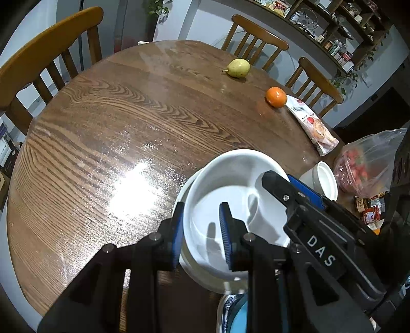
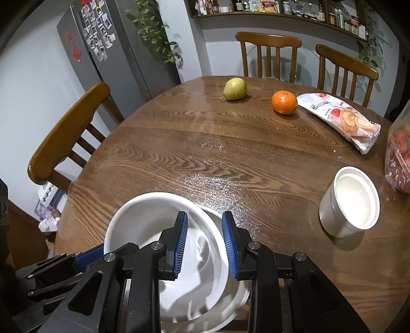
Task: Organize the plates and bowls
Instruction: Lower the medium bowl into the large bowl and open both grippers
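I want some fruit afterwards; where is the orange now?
The round orange sits at the table's far side, between the green pear and the snack packet.

place: home dining room | signs: wooden table (image 2: 179,143); chairs (image 2: 66,135); fridge (image 2: 112,51) (photo magnets); pantry shelves (image 2: 282,10)

Left gripper (image 1: 202,230), black frame with blue ribbed pads: pitched steeply downward, its two fingers straddling the left wall of a white ceramic bowl (image 1: 230,179), one pad outside the rim and one inside, jaws narrowly parted around that wall. Right gripper (image 2: 205,243), of the same build: likewise pitched downward, its fingers astride the bowl's opposite wall, left pad inside and right pad outside. Each gripper's blue fingertip shows at the margin of the other's view.
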A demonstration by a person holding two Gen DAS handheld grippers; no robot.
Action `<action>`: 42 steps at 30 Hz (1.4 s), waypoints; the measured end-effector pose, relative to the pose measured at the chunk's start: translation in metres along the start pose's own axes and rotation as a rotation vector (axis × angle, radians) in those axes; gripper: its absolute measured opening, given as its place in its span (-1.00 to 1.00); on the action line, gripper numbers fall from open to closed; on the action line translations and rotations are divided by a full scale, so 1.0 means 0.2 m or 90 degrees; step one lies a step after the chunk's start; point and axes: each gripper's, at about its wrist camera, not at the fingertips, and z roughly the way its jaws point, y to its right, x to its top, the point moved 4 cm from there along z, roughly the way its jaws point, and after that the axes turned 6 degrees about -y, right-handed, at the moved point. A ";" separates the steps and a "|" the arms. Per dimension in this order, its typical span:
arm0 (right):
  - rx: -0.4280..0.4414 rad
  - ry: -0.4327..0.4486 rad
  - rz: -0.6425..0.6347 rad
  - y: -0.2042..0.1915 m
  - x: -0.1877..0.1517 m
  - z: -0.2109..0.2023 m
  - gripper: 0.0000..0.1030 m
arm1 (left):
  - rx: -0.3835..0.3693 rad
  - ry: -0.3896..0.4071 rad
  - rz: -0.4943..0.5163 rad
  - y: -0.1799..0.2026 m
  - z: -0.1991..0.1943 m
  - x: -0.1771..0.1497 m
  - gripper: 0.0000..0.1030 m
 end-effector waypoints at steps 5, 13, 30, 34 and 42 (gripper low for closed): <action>-0.004 -0.009 -0.001 0.00 0.00 0.02 -0.40 | 0.001 -0.008 -0.003 -0.01 0.01 0.00 -0.56; -0.011 -0.016 -0.006 0.00 0.00 0.04 -0.40 | -0.003 -0.018 -0.004 -0.01 0.04 0.01 -0.56; -0.011 -0.011 -0.006 0.02 0.00 0.00 -0.40 | -0.019 -0.013 0.008 0.01 0.00 0.00 -0.47; -0.001 0.005 0.000 0.04 0.01 -0.06 -0.40 | -0.020 -0.001 0.008 0.02 -0.03 0.01 -0.34; 0.023 0.065 0.036 0.15 0.05 -0.24 -0.08 | -0.017 0.039 0.012 0.08 -0.12 0.02 -0.11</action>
